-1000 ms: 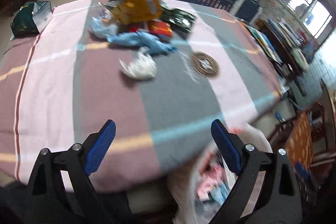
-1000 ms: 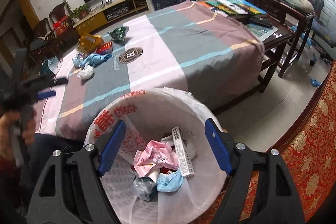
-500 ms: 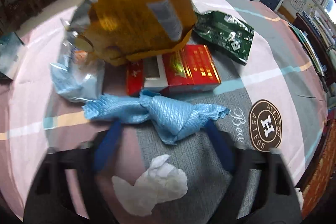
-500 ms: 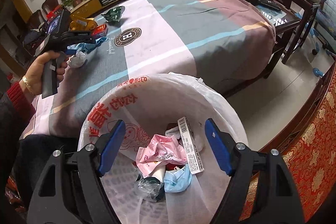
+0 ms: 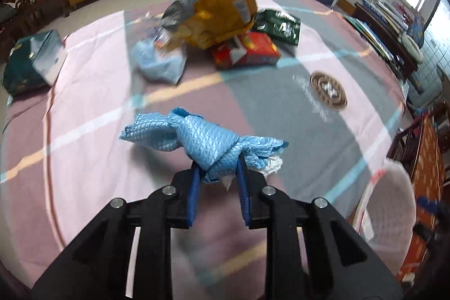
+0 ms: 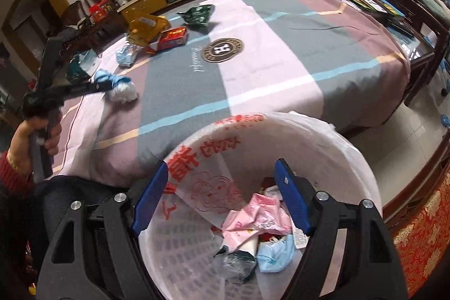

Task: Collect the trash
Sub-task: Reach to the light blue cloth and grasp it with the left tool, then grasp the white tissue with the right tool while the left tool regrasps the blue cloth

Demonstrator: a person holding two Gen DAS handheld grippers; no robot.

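Left gripper (image 5: 218, 176) is pinched tight on the blue rag (image 5: 202, 139), held just over the table (image 5: 84, 108), its long axis running left-right across the jaws. Right gripper (image 6: 222, 198) hangs wide open, empty, above the bin (image 6: 323, 137).

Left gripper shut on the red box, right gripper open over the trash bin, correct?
Not quite. The left gripper is shut on the blue cloth, not the red box, which lies untouched farther back on the table; the left wrist view shows this. The rest holds: the right gripper is open over the trash bin.
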